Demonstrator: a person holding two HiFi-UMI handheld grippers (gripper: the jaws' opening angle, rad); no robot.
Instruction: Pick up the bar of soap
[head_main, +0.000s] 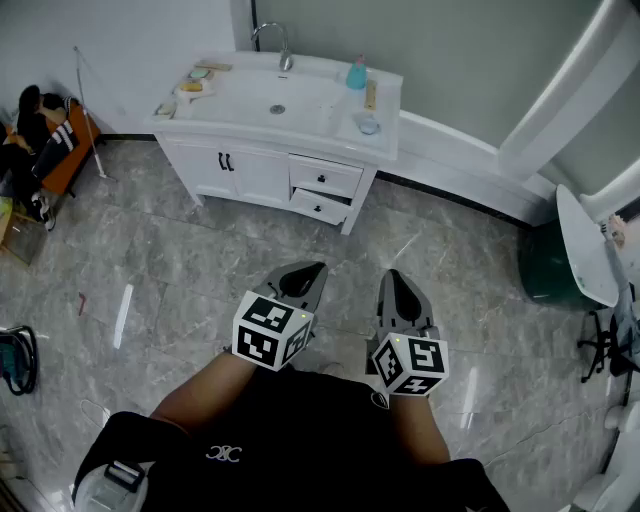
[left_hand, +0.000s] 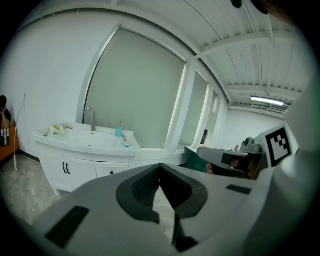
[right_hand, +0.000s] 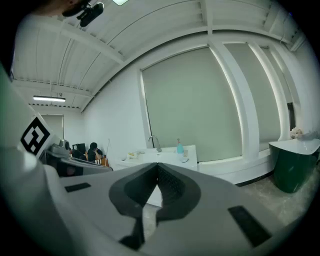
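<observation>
A white vanity (head_main: 270, 165) with a sink (head_main: 277, 100) and a faucet (head_main: 283, 45) stands across the floor from me. On its left end lie small items, among them a yellowish piece (head_main: 192, 87) that may be the bar of soap; it is too small to be sure. The vanity (left_hand: 75, 165) shows far off in the left gripper view, and the vanity (right_hand: 165, 157) also sits distant in the right gripper view. My left gripper (head_main: 318, 267) and right gripper (head_main: 393, 273) are held side by side close to my body. Both are shut and hold nothing.
A blue bottle (head_main: 357, 73) and a small dish (head_main: 368, 125) sit on the vanity's right end. A green bin (head_main: 548, 268) and a white curved top (head_main: 583, 245) stand at the right. People (head_main: 38, 130) sit at the far left beside a leaning pole (head_main: 88, 108).
</observation>
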